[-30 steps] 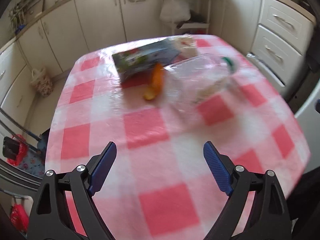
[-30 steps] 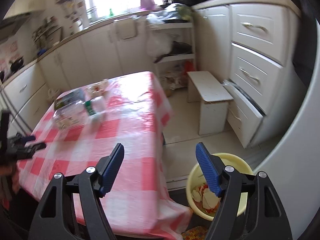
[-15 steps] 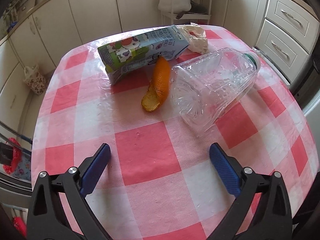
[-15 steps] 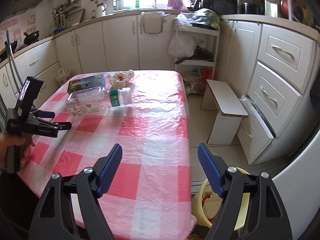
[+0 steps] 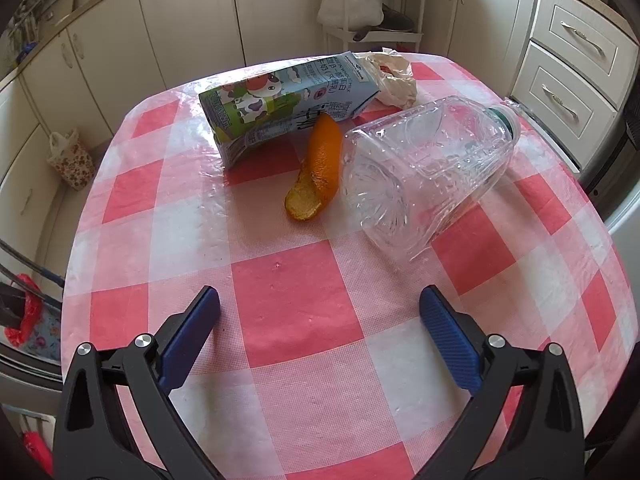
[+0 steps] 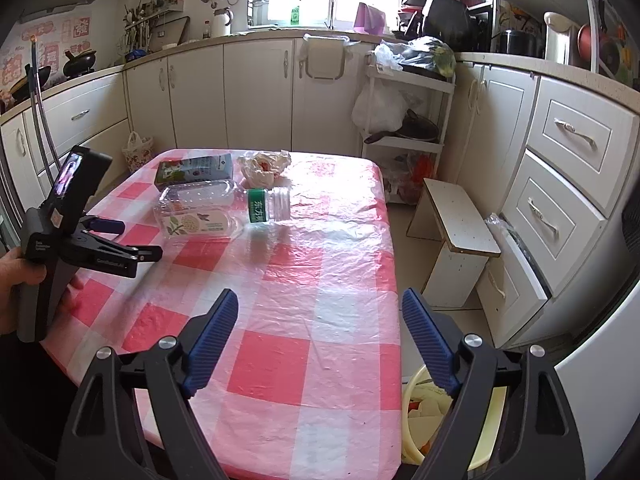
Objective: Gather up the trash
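Observation:
On the red-and-white checked table (image 5: 296, 304) lie a milk carton (image 5: 288, 102), an orange peel (image 5: 318, 168), a clear plastic bottle (image 5: 428, 168) on its side and a crumpled white wrapper (image 5: 394, 76). My left gripper (image 5: 318, 312) is open and empty, above the table just short of the peel and bottle. My right gripper (image 6: 318, 316) is open and empty over the table's near right part. From the right wrist view I see the bottle (image 6: 224, 212), the carton (image 6: 194, 168), the wrapper (image 6: 264, 166) and the left gripper (image 6: 120, 236) at the left.
A yellow bin (image 6: 496, 404) with scraps in it stands on the floor by the table's right front corner. A small white stool (image 6: 456, 232) stands right of the table. Cabinets and a white rack (image 6: 408, 112) line the walls.
The left gripper has moved closer to the trash, which now looks larger and sharp. The right gripper has swung up and left, so the table fills more of its view. Both stay open.

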`<state>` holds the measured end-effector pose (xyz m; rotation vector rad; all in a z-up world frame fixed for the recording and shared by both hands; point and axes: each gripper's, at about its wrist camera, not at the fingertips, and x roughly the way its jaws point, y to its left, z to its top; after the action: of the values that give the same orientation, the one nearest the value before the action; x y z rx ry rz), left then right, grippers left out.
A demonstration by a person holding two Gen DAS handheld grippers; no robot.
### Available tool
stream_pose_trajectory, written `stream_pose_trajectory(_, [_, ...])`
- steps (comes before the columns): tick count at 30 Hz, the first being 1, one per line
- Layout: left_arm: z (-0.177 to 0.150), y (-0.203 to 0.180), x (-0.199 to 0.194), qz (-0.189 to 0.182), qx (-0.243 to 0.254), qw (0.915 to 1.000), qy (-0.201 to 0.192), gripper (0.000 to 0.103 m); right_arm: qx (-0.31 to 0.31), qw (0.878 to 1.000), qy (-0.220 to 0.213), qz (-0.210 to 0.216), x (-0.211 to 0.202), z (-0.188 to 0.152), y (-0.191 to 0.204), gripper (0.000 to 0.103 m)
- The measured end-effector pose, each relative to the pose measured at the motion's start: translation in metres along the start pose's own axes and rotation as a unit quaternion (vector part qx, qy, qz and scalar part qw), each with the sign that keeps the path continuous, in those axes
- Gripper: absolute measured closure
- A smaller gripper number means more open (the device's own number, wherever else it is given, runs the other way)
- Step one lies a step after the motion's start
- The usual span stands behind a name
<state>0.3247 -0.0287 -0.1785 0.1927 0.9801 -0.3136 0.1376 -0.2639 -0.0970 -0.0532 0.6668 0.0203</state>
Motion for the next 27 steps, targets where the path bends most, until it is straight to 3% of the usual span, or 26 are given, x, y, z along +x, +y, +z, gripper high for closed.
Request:
stream_pose_trajectory(5, [0.000,0.001,0.000,0.000,0.000,1.0000,0.000,0.007,-0.001,1.000,-0.005,0.000,-0.005,0.000,0.003,0.021])
stream_pose_trajectory(10, [0.000,0.001,0.000,-0.001,0.000,1.0000,-0.001,0.007,0.038,0.999,-0.007,0.015,-0.019,-0.006,-0.001,0.021])
stream_pose_trajectory(19, [0.000,0.001,0.000,-0.001,0.000,1.0000,-0.001,0.007,0.080,0.994,-0.056,0.050,-0.068,-0.003,-0.001,0.016])
stream_pose_trajectory(27, [-0.001,0.001,0.000,-0.001,0.000,1.0000,-0.001,0.007,0.085,0.992,-0.062,0.074,-0.067,0.007,0.006,0.015])
